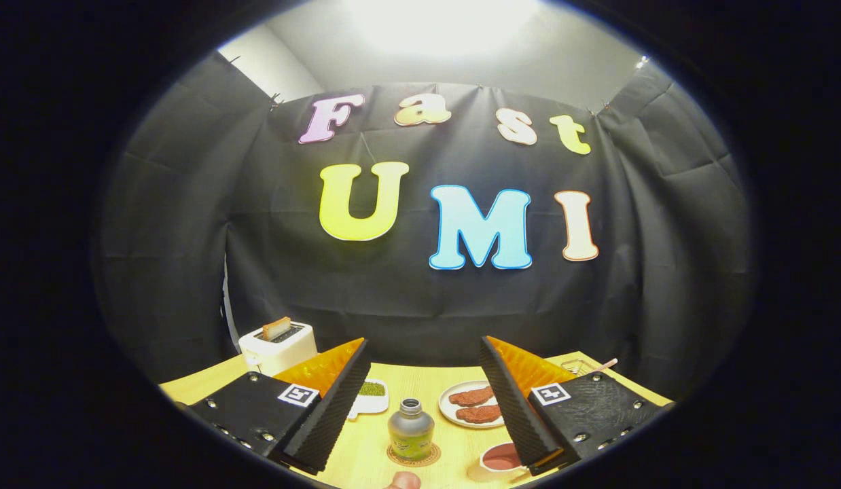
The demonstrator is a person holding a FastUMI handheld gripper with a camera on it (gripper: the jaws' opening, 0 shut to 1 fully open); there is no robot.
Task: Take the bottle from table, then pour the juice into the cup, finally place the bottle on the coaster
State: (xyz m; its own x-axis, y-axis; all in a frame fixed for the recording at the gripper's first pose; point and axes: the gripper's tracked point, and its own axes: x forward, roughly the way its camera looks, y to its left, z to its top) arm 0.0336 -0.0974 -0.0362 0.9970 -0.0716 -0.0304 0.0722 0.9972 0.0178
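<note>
Green-labelled bottle, pale wood table, white toaster, pinkish cup

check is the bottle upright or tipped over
Upright: the bottle stands neck-up on the coaster, between the open gripper fingers, untouched.

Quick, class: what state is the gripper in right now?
Gripper: open, holding nothing; the bottle stands on the coaster between its fingers, untouched.
</note>
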